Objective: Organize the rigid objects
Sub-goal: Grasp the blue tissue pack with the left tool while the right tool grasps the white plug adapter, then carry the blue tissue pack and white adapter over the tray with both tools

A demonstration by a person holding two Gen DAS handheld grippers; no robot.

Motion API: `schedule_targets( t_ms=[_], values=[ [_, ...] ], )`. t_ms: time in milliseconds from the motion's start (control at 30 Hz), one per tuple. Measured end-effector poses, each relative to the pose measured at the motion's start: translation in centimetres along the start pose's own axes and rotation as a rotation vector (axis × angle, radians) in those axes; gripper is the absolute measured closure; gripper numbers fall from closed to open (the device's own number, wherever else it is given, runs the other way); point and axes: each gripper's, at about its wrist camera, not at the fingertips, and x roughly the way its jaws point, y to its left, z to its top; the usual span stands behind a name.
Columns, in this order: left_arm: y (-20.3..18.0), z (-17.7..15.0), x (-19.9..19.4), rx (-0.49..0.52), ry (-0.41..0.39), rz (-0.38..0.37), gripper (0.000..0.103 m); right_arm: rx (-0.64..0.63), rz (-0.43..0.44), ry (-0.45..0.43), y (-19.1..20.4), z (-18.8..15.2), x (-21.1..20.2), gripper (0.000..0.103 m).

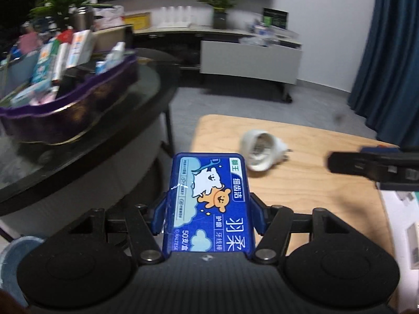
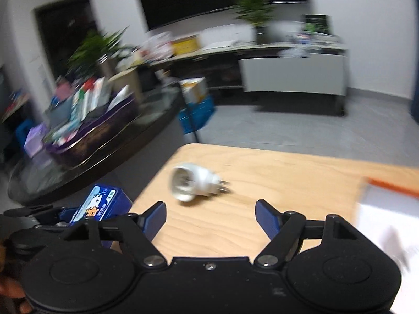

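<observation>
Two hand-held grippers are at work over a wooden bench. The left hand-held gripper holds a blue floss box clamped between its blue pads, long side running forward and label up, so it can probably be carried flat and slid in among the other packets. Its likely goal is the purple tray on the dark round table to the left, already crowded with upright cartons.

The right hand-held gripper stands wide with nothing between its pads, aimed toward a white plug adapter lying on its side on the bench, prongs pointing right; that looks like the next pick.

From the left wrist the box's printed face and the pad contact on both edges are plain, and only a dark tip of the other gripper shows. From the right wrist the box appears small at lower left, beyond the bench edge, and the empty gap is clear, though the tray is blurred.
</observation>
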Motion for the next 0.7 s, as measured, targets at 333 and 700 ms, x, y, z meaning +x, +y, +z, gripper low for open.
schedule_targets(
  t_ms=[333,700],
  values=[
    [1.8,-0.6,0.8,-0.063,0.001,-0.021,0.040,-0.287,0.026,0.098,2.5,1.4,8.7,0.013],
    [2.2,-0.8,2.4,-0.086,0.008,-0.020,0.040,-0.510,0.028,0.105,3.4,1.2,14.3,0.012]
  ],
)
